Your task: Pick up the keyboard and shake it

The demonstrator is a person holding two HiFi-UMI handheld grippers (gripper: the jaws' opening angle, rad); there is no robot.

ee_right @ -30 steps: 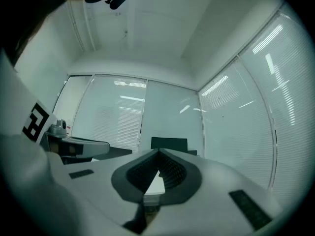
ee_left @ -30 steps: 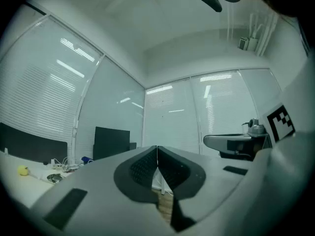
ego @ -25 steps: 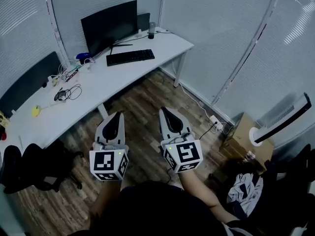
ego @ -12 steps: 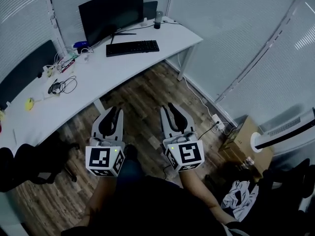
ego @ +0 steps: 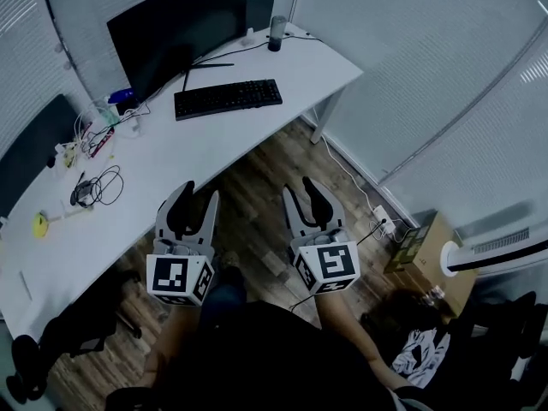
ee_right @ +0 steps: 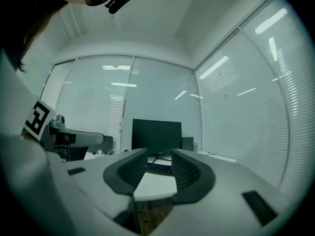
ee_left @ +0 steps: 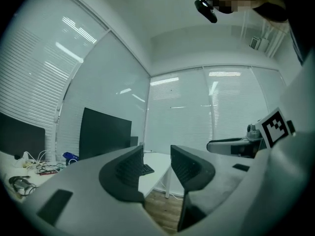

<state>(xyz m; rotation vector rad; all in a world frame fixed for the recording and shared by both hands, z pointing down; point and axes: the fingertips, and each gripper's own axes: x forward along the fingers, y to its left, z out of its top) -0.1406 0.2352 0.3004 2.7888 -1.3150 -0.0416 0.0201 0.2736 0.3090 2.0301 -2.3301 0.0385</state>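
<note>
The black keyboard (ego: 228, 98) lies on the white desk (ego: 214, 148) in front of a dark monitor (ego: 175, 32). My left gripper (ego: 193, 197) and right gripper (ego: 306, 193) hang side by side over the wooden floor, short of the desk's near edge and well apart from the keyboard. The jaws of both are opening and nothing is between them. In the left gripper view the gripper (ee_left: 156, 157) frames one end of the keyboard (ee_left: 146, 169). The right gripper view has the keyboard (ee_right: 158, 168) far off between that gripper's (ee_right: 159, 162) fingers.
Cables and small items (ego: 94, 182) lie on the desk's left part, and a dark cylinder (ego: 276, 32) stands at its back. A cardboard box (ego: 417, 240) and a white appliance (ego: 490, 247) stand on the floor at right. A black chair (ego: 77, 332) is at lower left.
Both grippers' jaws have gone from shut to spread apart. The desk and keyboard look nearer and have shifted a little in the head view.
</note>
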